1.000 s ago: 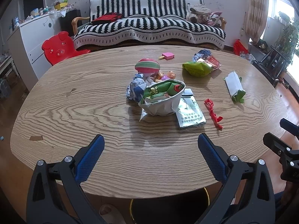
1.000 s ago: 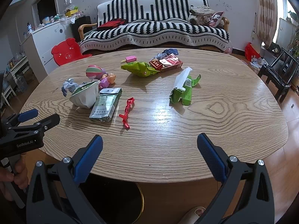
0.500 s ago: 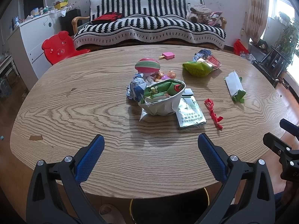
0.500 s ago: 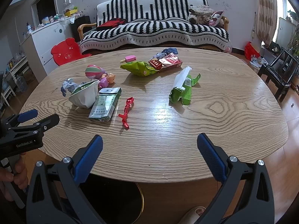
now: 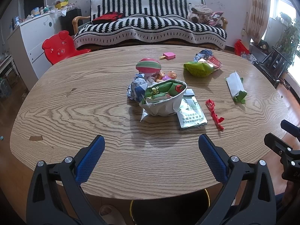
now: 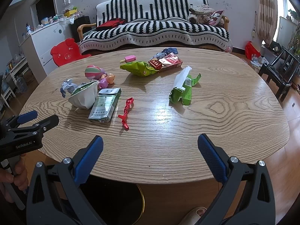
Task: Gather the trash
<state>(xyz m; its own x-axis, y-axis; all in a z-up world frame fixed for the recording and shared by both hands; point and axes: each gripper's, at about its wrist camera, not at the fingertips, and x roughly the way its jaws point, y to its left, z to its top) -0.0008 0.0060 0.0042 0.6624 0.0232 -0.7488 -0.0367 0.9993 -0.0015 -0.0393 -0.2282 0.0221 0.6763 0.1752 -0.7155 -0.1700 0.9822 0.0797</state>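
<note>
Both grippers are held back at the near edge of the wooden table (image 5: 78,112), low in each frame. This is judged to be a waiting stance before the first pick, since nothing is carried. The jaws of the left gripper (image 5: 151,156) are spread wide apart with only bare tabletop between them. The jaws of the right gripper (image 6: 150,156) are likewise wide apart and empty.

A dark bin with a gold rim (image 6: 120,206) is seen at the bottom centre of the right wrist view, under the table edge. It is probably placed there so that litter can be dropped straight down.

The trash is scattered across the middle and far half of the table. In the left wrist view a crumpled white wrapper (image 5: 164,101) stuffed with green packaging sits at centre frame, with a flat green-and-white packet (image 5: 191,112) touching its right side. A twisted red wrapper (image 5: 214,114) lies just right of the packet. Further right a torn green-and-white carton (image 5: 235,87) is seen, and above centre a green snack bag (image 5: 198,68) lies against a red box (image 6: 166,62). A crumpled blue-and-white ball (image 5: 136,89) sits left of the white wrapper. A striped toy ball (image 5: 148,65) and a small doll (image 5: 166,76) are judged to be toys, not litter.

The tabletop is glossy oak-grain. Beyond it, across the top of the frame, a sofa with a black-and-white throw (image 5: 150,26) stands, with a red pig-shaped chair (image 5: 60,46) at upper left.
</note>
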